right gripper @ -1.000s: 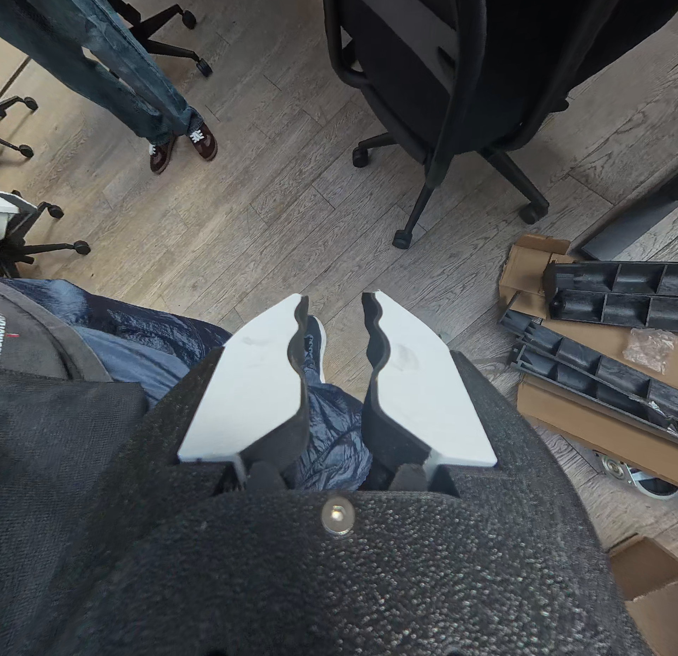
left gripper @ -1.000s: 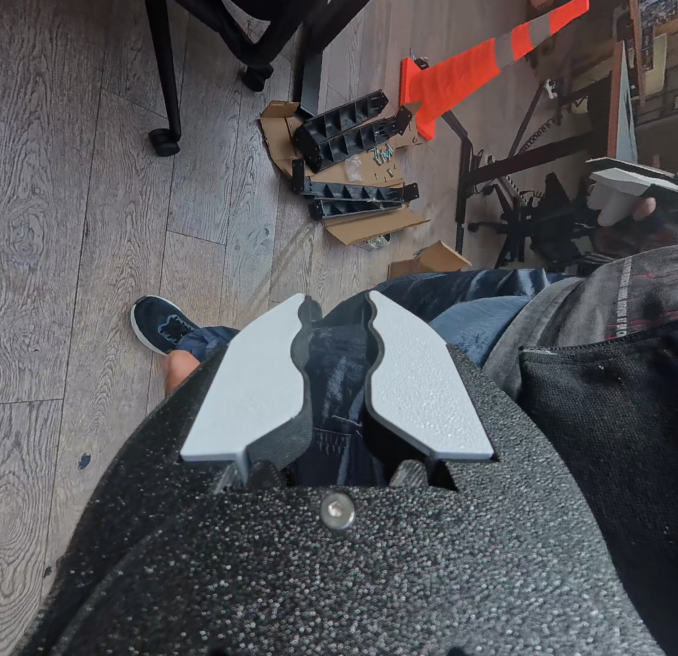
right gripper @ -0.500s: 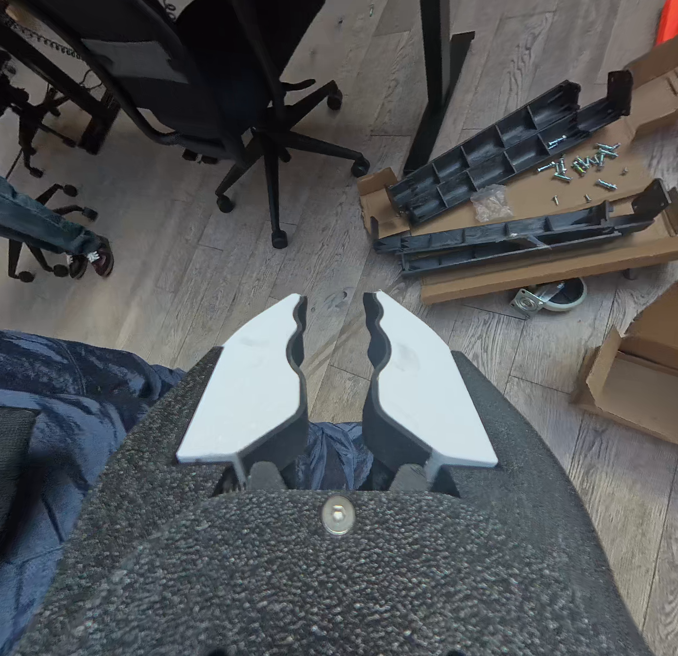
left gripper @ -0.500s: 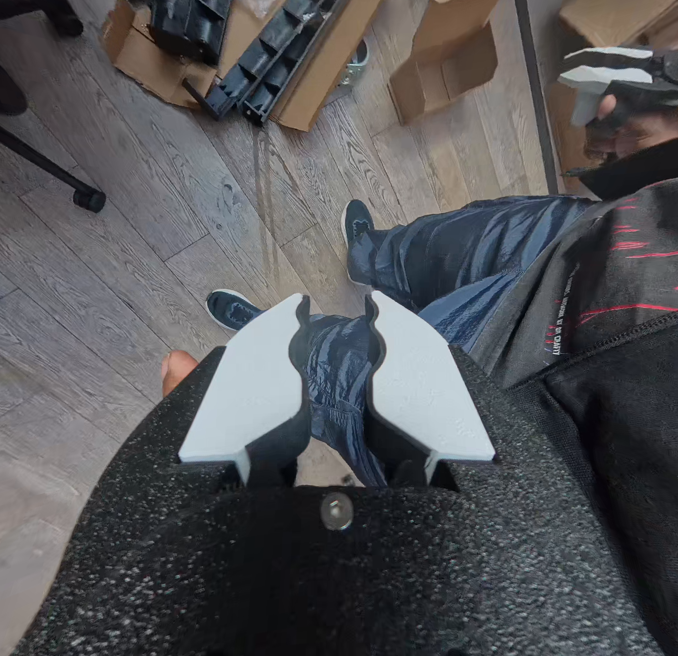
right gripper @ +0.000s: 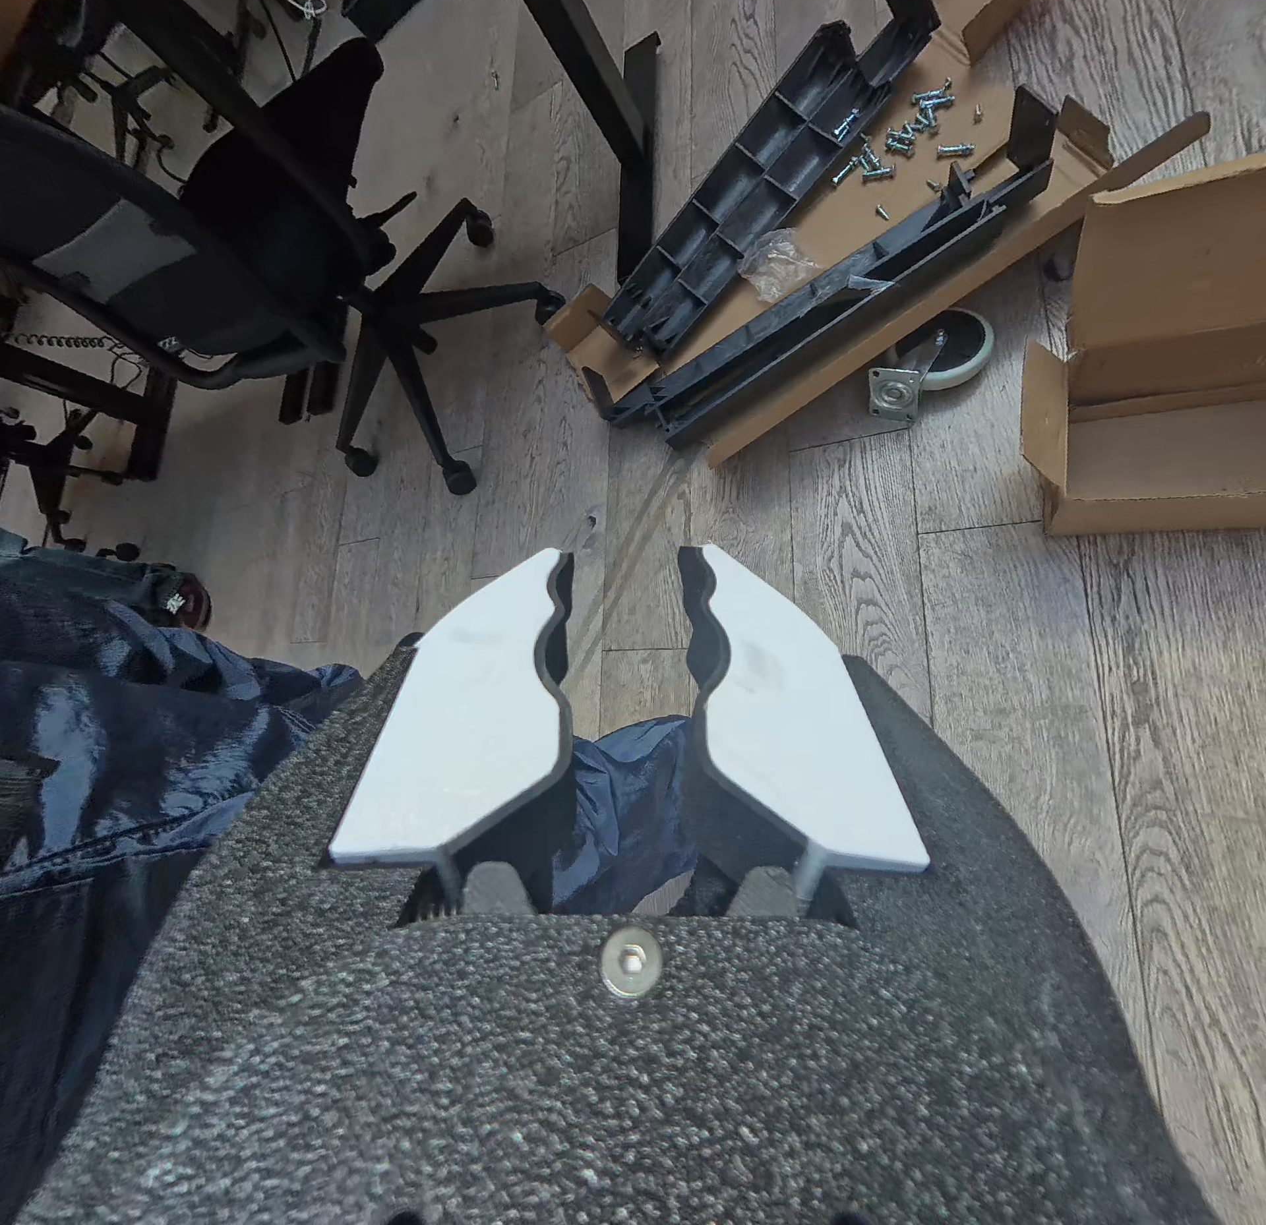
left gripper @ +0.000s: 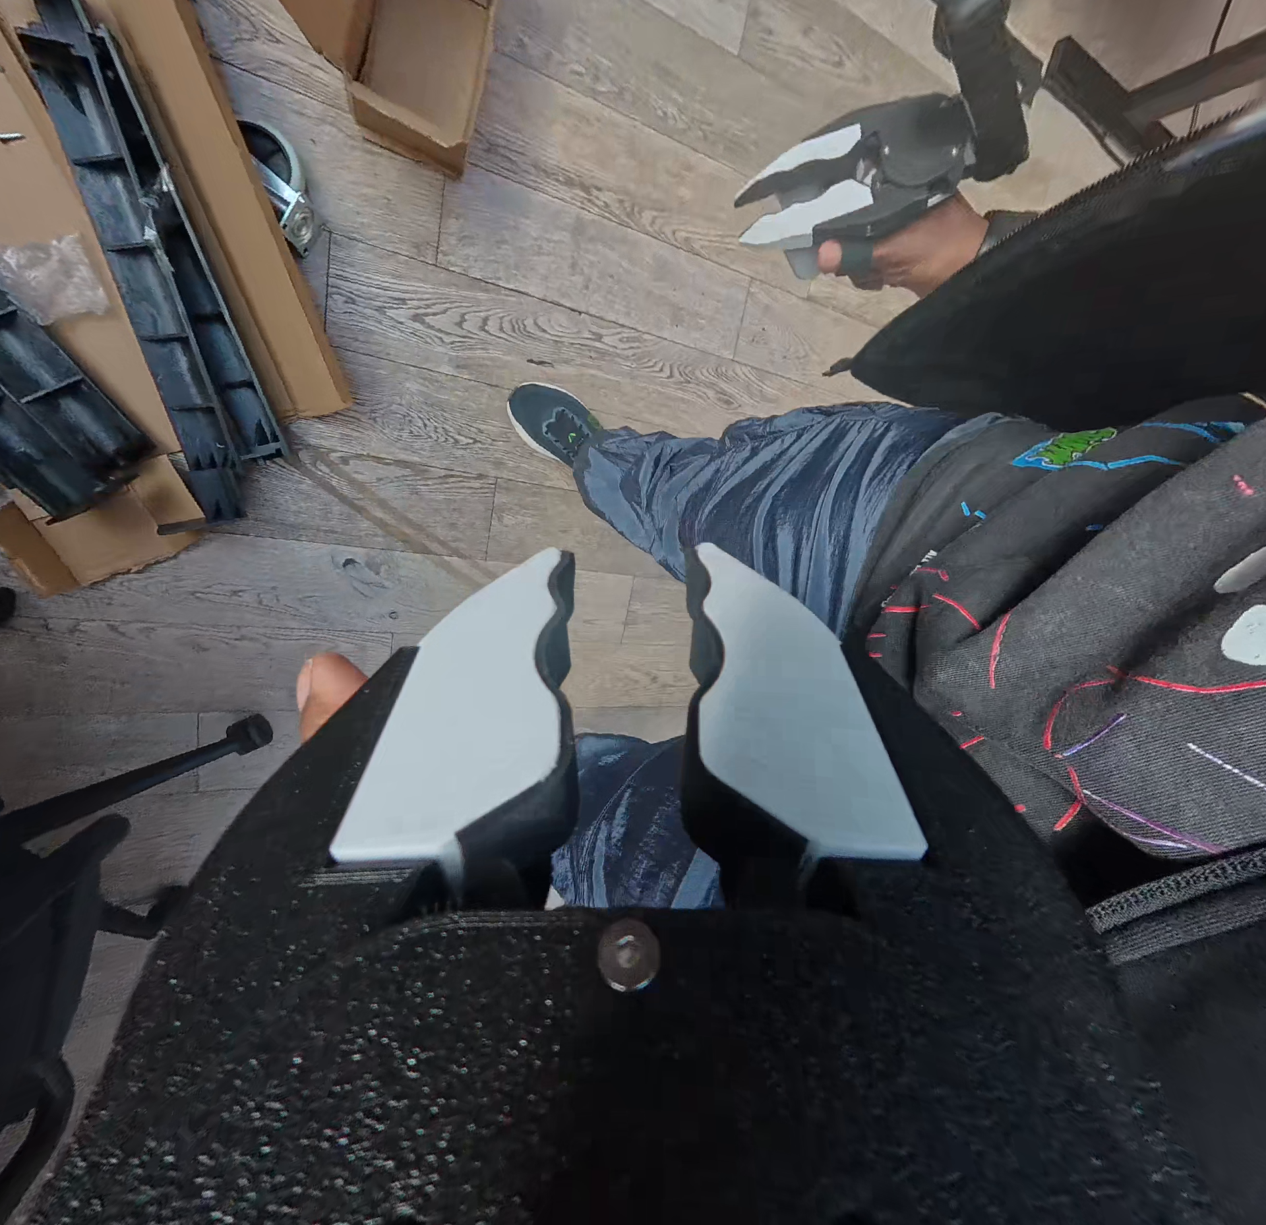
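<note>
Holding nothing: both claws (left gripper: 627,562) (right gripper: 625,558) apart.

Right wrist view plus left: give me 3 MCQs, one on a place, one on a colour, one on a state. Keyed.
1. Where do the loose screws lie?
A. on the flattened cardboard beside the black plastic rails
B. inside the open box
C. under the office chair

2. What colour is the shoe on the wood floor?
A. red
B. dark with a white sole
C. yellow

3. What state are the left gripper and right gripper in?
A. both open, holding nothing
B. both shut on a screw
C. left shut on a rail

Key: 1 A, the screws are scattered on the cardboard sheet; 2 B, dark upper with a white edge; 3 A, floor shows between each pair of fingers.
</note>
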The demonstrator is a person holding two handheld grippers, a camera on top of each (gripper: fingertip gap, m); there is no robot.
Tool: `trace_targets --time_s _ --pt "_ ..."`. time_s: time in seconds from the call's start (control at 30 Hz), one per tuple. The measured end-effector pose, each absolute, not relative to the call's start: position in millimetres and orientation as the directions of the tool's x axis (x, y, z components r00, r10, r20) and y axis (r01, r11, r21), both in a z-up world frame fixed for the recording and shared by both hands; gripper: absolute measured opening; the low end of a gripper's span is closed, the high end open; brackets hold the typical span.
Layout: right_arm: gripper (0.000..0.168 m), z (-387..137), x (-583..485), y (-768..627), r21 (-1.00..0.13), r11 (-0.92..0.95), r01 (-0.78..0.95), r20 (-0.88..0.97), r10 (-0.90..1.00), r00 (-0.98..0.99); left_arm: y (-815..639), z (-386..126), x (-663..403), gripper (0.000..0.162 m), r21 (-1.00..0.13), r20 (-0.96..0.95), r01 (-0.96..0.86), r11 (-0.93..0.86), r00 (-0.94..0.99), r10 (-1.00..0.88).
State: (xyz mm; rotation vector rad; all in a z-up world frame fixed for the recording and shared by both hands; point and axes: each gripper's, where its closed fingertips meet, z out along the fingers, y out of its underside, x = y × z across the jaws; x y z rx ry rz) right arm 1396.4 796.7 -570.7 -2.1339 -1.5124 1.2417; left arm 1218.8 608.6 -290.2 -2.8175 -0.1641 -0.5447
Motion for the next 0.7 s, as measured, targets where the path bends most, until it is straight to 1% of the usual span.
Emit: trace_targets --time_s 0.07,0.17,0.3,0.5,0.7 --pt "0.031 -570.2 1394.6 799.4 -0.626 -0.452 0.636 -0.505 0.856 0.111 602.1 -298.4 1225.1 0.032 -0.193 0.373 0.121 -0.974 0.927 0.041" --pt "0.031 -570.4 1387.8 803.5 -0.631 -0.470 0.617 -0.513 0.850 0.123 588.3 -305.8 1219.3 0.032 -0.148 0.360 0.159 -0.976 0.928 0.097" --pt "0.031 -564.2 1374.1 807.1 -0.649 -0.474 0.595 -0.513 0.850 0.118 569.4 -307.3 1208.2 0.032 -0.117 0.329 0.175 -0.978 0.936 0.129" --pt "0.031 -549.5 1363.9 809.3 -0.665 -0.478 0.573 -0.506 0.854 0.124 557.5 -310.1 1204.2 0.032 -0.095 0.327 0.179 -0.979 0.935 0.139" --pt "0.031 -548.9 1365.1 802.2 -0.670 -0.451 0.589 -0.506 0.859 0.083 562.3 -312.0 1211.1 0.032 -0.094 0.329 0.185 -0.978 0.933 0.145"
